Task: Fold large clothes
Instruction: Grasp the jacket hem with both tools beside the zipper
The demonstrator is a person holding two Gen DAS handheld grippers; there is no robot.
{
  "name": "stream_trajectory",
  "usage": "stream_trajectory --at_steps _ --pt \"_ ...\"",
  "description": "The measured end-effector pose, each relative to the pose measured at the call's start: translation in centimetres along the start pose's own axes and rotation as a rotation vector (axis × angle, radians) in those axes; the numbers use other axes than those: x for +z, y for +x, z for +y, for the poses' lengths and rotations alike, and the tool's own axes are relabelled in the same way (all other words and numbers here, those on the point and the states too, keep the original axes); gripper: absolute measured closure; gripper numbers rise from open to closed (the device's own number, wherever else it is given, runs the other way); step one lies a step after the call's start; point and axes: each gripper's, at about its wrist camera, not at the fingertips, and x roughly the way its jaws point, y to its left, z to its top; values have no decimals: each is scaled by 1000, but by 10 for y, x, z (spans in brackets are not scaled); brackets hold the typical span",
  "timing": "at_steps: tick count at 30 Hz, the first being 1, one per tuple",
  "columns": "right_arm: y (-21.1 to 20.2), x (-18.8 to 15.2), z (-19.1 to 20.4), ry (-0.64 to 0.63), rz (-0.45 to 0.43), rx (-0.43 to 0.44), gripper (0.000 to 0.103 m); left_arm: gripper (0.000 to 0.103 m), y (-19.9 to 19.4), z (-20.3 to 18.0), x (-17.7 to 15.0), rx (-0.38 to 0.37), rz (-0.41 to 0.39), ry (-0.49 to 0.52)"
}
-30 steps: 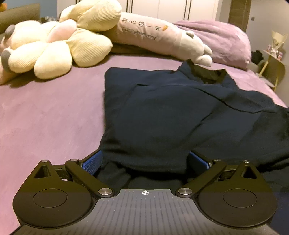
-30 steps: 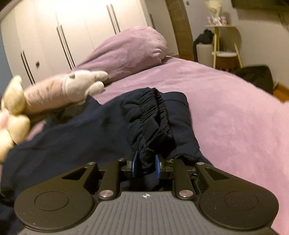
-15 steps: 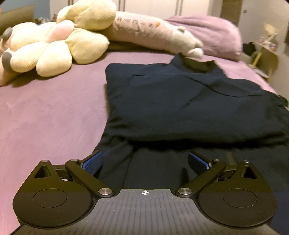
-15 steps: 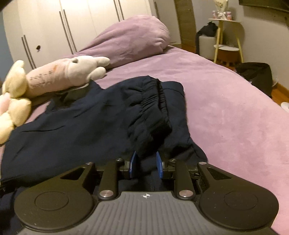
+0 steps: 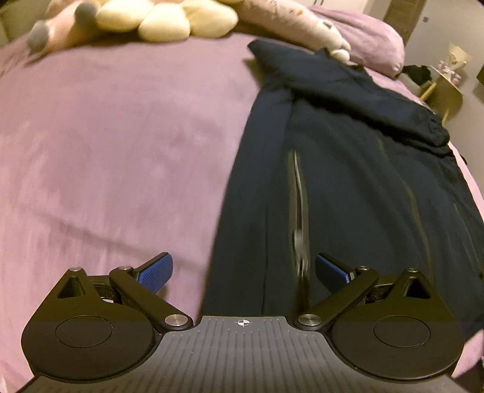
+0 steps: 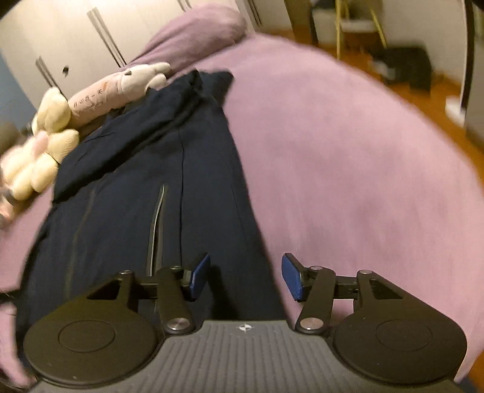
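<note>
A large dark navy garment [image 5: 348, 169] lies spread lengthwise on the purple bed [image 5: 121, 145], with its far part folded over near the pillows. It also shows in the right wrist view [image 6: 169, 181]. My left gripper [image 5: 243, 270] is open and empty, above the garment's near left edge. My right gripper [image 6: 245, 278] is open and empty, above the garment's near right edge. Both views are motion-blurred.
Cream and pink plush toys [image 5: 157, 18] and a long pink plush [image 6: 121, 87] lie at the head of the bed beside a purple pillow [image 6: 199, 33]. A yellow side table [image 5: 444, 87] stands past the bed. Wooden floor [image 6: 423, 90] lies beyond the bed's right edge.
My right gripper has let go of the elastic cuff it held and opened. Both grippers have pulled back toward the garment's near end. The folded-over part now lies far away.
</note>
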Motion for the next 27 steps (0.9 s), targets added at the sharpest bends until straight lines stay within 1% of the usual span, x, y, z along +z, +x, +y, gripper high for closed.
stream_trajectory --at_steps 2,3,4,5,6,7,8,9,10,12,15,17,19,20,21,22,23,26,27 --pt "0 -6 -9 41 10 58 51 1 -2 5 -8 -31 14 -23" --pt "1 -6 -11 55 12 77 52 6 -2 7 -8 -40 21 -34" --pt "3 -6 -12 58 22 93 52 16 -3 9 -9 -55 26 -41" --pt "5 -6 -11 53 28 92 59 21 -2 13 -8 -69 35 -54" --pt "6 -6 -11 51 36 93 66 29 -1 14 -11 -80 47 -69" --pt "6 -6 -13 58 43 113 69 34 1 19 -11 -100 63 -95" --pt "5 -5 -14 65 48 131 74 37 2 22 -11 -111 69 -119" --pt "3 -5 -15 64 50 145 75 40 3 24 -12 -122 72 -135" --pt "1 -5 -15 50 49 149 75 42 2 26 -14 -139 77 -148" --pt "2 -6 -15 37 60 152 73 42 2 25 -18 -162 93 -144" --pt "5 -7 -16 39 78 166 69 42 2 22 -19 -170 111 -84" --pt "7 -5 -12 18 91 161 69 46 1 23 -20 -172 120 -64" --pt "8 -2 -6 -24 100 149 69 64 3 25 -19 -164 128 -62" --pt "8 -2 -3 -45 102 143 69 68 3 26 -18 -168 131 -61" --pt "8 -2 -1 -61 105 136 74 76 2 26 -16 -175 132 -57" --pt "8 -2 1 -84 103 123 77 81 0 25 -15 -184 132 -50" --pt "7 -3 3 -99 105 122 82 82 -2 24 -15 -190 131 -46" --pt "5 -2 2 -120 112 120 81 82 -4 25 -15 -193 128 -34" --pt "4 -2 3 -132 117 119 78 76 -4 26 -15 -190 128 -31"
